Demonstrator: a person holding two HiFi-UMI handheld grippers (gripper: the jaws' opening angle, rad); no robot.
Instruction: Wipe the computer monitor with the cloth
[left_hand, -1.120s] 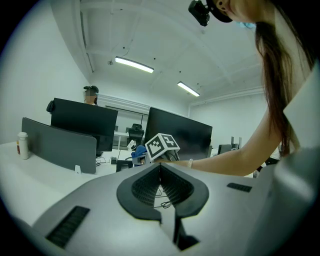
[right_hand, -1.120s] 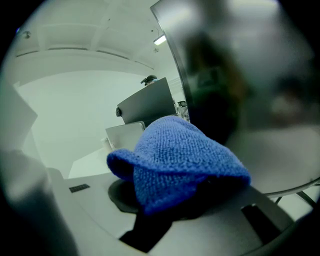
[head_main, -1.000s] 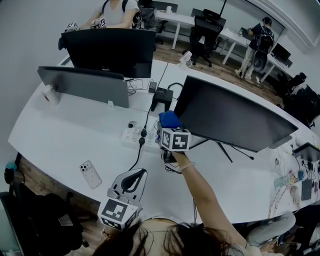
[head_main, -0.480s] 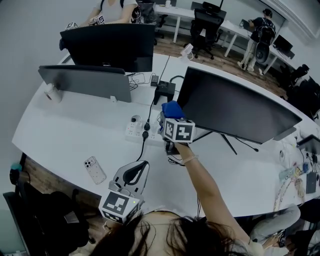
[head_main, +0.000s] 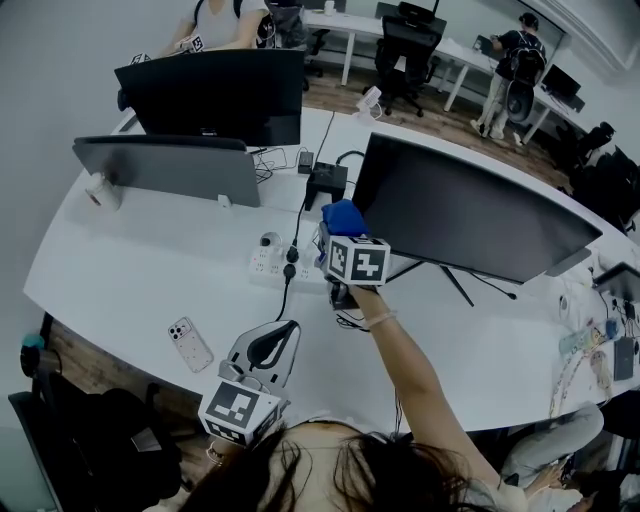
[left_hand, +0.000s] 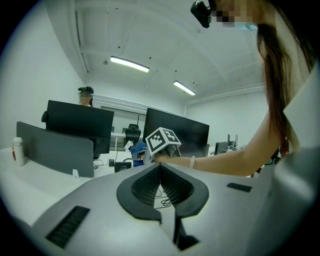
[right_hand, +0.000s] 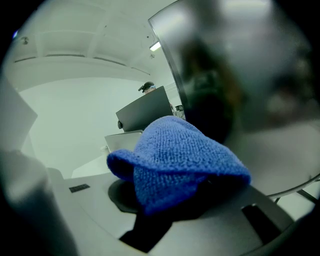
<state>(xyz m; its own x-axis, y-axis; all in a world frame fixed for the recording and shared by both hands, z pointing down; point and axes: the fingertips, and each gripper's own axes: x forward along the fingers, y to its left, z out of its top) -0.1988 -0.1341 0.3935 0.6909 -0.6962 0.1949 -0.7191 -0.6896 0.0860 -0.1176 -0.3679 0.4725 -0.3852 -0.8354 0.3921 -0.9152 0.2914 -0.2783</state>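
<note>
My right gripper (head_main: 340, 232) is shut on a blue cloth (head_main: 343, 216) and holds it up at the lower left corner of the big dark monitor (head_main: 470, 215). In the right gripper view the cloth (right_hand: 175, 160) bulges over the jaws and hides the tips, and the monitor screen (right_hand: 240, 65) looms close and blurred behind it; whether cloth and screen touch I cannot tell. My left gripper (head_main: 285, 330) hangs low over the desk's near edge, jaws shut on nothing. Its own view shows the pads (left_hand: 150, 182) pressed together, with the right gripper's marker cube (left_hand: 162, 141) beyond.
On the white desk (head_main: 150, 270) lie a phone (head_main: 189, 344), a power strip (head_main: 275, 268) with cables, and a black box (head_main: 326, 183). Two other monitors (head_main: 215, 95) stand at the left with a white bottle (head_main: 98, 188). People and chairs are at the back.
My right gripper has lifted the blue cloth a little, up to the monitor's lower left corner. Over the last half second it barely moves. The left gripper stays put.
</note>
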